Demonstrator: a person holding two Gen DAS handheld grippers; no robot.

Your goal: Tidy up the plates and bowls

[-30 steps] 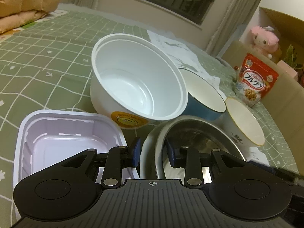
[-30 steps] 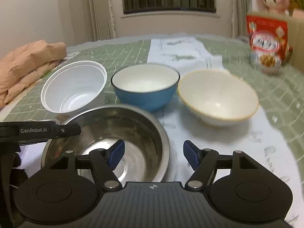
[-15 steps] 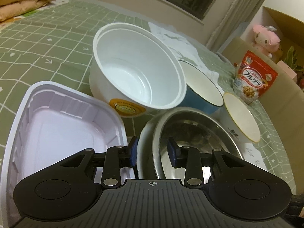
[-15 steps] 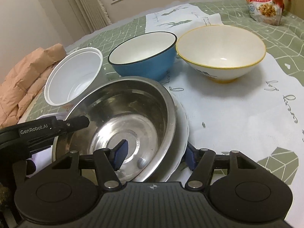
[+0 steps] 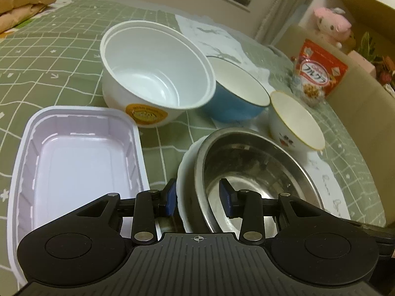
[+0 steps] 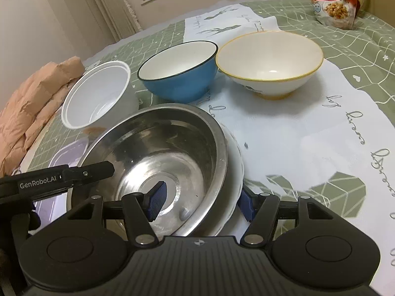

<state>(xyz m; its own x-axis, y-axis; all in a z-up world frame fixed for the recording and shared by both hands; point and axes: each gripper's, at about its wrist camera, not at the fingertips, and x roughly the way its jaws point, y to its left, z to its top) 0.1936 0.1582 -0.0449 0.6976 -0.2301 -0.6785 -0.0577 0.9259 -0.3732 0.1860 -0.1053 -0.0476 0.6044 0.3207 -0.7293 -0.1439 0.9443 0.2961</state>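
Steel bowl (image 5: 259, 170) on white plate (image 5: 184, 185), rims between both tongs' open jaws.

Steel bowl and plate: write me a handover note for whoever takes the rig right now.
Left gripper: straddles the near rims of the steel bowl and white plate; contact unclear.
Right gripper: straddles the same pair at the opposite side, wider.
The pair looks tilted.
Blue bowl, yellow-rimmed bowl, plastic bowl and tray stand separate.
Done: steel bowl sits in the plate.
Left: place the pair, nest the bowls.
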